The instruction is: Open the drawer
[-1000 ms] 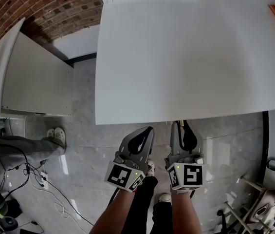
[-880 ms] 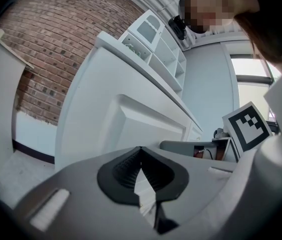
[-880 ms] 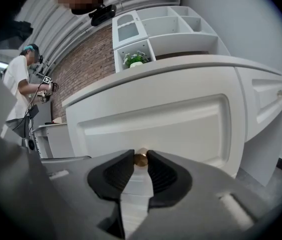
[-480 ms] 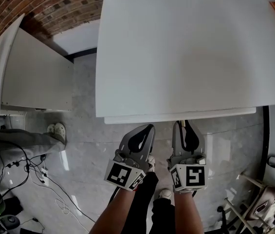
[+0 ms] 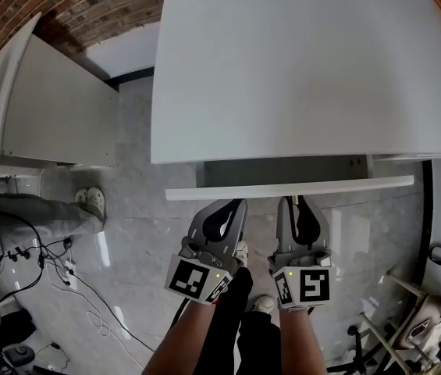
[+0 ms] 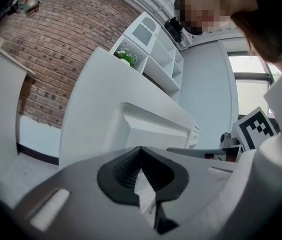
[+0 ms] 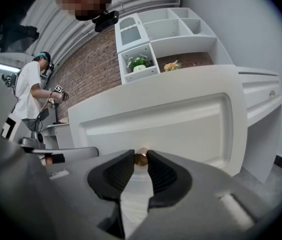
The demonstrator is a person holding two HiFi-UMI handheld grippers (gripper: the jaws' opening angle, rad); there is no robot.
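Observation:
In the head view a white desk (image 5: 298, 69) fills the upper part, and its drawer (image 5: 282, 170) stands partly out, the white drawer front (image 5: 228, 191) towards me. My right gripper (image 5: 292, 201) reaches that front from below. The right gripper view shows the right gripper (image 7: 141, 157) shut on the small brass knob (image 7: 141, 159) of the panelled drawer front (image 7: 180, 119). My left gripper (image 5: 236, 204) hangs just to the left of it, short of the front. In the left gripper view the left gripper (image 6: 141, 149) is shut with nothing in it, with the drawer front (image 6: 150, 126) beyond.
A white cabinet (image 5: 56, 123) stands at the left, with a person's shoes (image 5: 89, 203) and floor cables (image 5: 56, 264) beside it. Chair bases (image 5: 431, 319) crowd the lower right. A white shelf unit with plants (image 7: 155, 39) rises behind the desk, and another person (image 7: 31, 94) stands far off.
The drawer has slid out from under the desk top towards me, showing its dark inside. Both grippers have moved back with it, the right one still on the knob.

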